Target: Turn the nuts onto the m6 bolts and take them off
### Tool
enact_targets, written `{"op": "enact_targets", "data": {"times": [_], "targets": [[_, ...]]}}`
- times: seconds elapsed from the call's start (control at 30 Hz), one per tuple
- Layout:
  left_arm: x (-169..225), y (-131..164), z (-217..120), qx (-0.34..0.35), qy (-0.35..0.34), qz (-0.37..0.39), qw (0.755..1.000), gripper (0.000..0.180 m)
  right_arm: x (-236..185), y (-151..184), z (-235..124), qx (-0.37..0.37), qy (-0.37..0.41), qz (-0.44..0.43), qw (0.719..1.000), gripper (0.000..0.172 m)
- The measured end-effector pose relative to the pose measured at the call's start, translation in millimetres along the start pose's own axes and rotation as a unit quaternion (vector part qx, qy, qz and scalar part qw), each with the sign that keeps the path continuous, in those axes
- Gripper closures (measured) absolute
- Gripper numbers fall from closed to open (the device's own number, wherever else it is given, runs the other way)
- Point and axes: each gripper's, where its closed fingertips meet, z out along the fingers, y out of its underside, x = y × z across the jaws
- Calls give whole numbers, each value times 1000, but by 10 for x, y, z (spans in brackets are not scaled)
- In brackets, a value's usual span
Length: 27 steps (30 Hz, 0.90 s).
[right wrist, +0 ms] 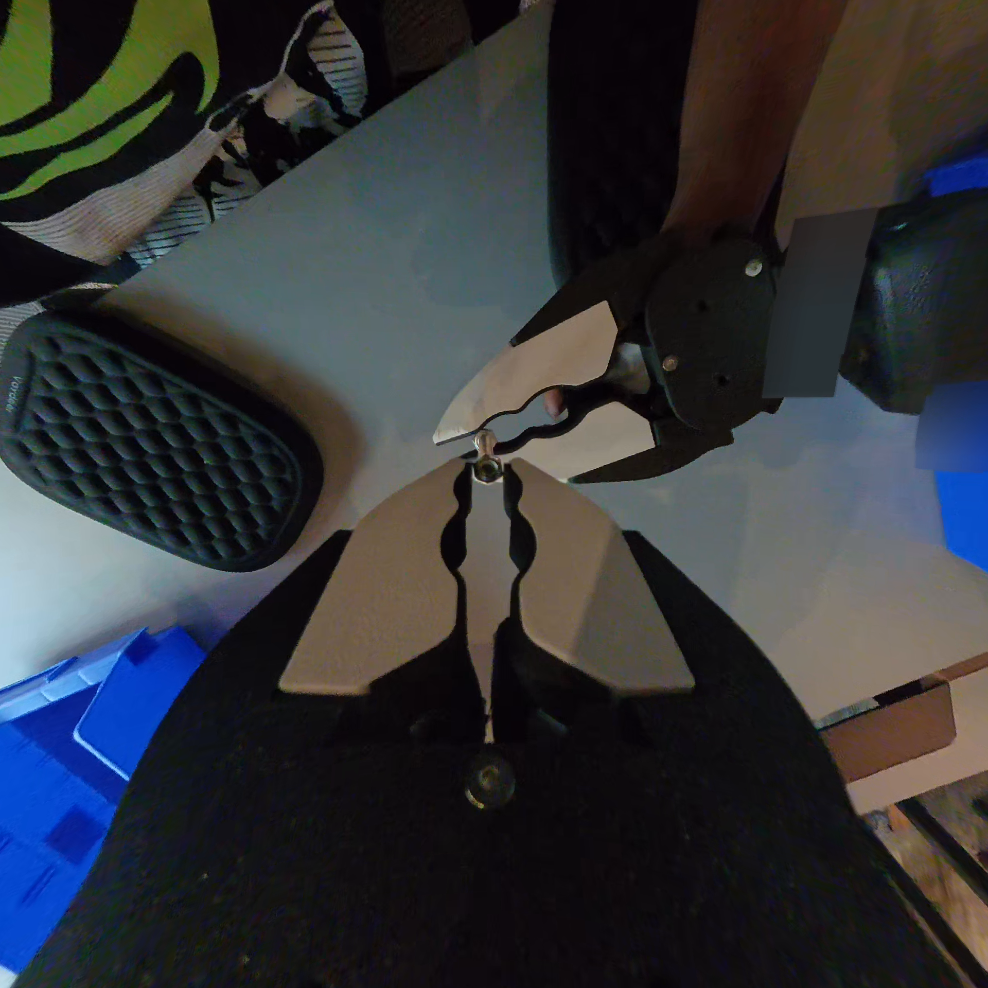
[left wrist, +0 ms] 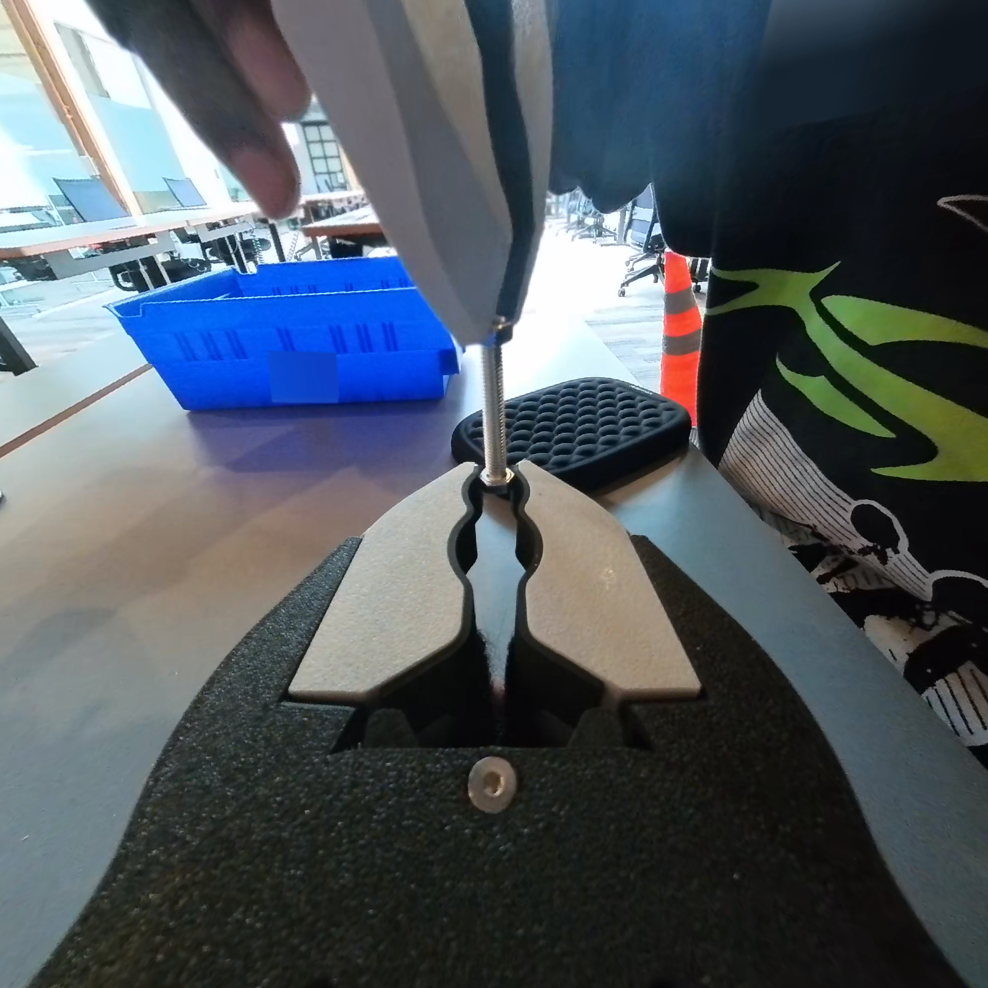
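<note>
Steel bolt (left wrist: 492,411) upright between our two tongs.
Our left tongs (left wrist: 497,477) pinch its head end; our right tongs (right wrist: 487,470) pinch the nut (right wrist: 485,470) above the counter (left wrist: 160,508).

Grey table (left wrist: 160,534) bears blue bin (left wrist: 278,342), black mat (left wrist: 577,422).

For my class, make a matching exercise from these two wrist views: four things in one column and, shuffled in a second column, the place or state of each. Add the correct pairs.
Column 1
1. Hex nut
2. Bolt head
3. Blue bin
4. Black honeycomb pad

Column 2
A. Lies flat on the table, near its edge, beside the person
B. Gripped at the tips of the left tongs
C. Stands on the table, farther back
D. Gripped at the tips of the right tongs, above the nut

Pairs: 1-B, 2-D, 3-C, 4-A
</note>
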Motion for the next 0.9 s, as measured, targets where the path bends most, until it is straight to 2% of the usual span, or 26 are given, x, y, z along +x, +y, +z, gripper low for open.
{"op": "enact_targets", "data": {"times": [0.13, 0.3, 0.4, 0.5, 0.67, 0.9], "targets": [[-13, -1, 0, 0, -5, -1, 1000, 171, 7, 20, 3, -8, 8, 43, 999, 161], [-41, -5, -3, 2, -14, -6, 1000, 171, 32, 66, 2, -41, 43, 144, 988, 161], [-36, -9, -5, 4, -13, -6, 1000, 171, 4, 77, 9, -49, 53, 168, 983, 144], [-13, -1, 4, 0, -8, 0, 1000, 171, 31, 35, -54, -26, 57, 123, 990, 137], [-4, -10, -3, 4, 0, -6, 1000, 171, 10, -24, -70, -22, 24, -34, 999, 146], [3, -15, -7, 7, 3, -8, 1000, 171, -14, 10, 29, -50, -22, -61, 997, 150]]}}
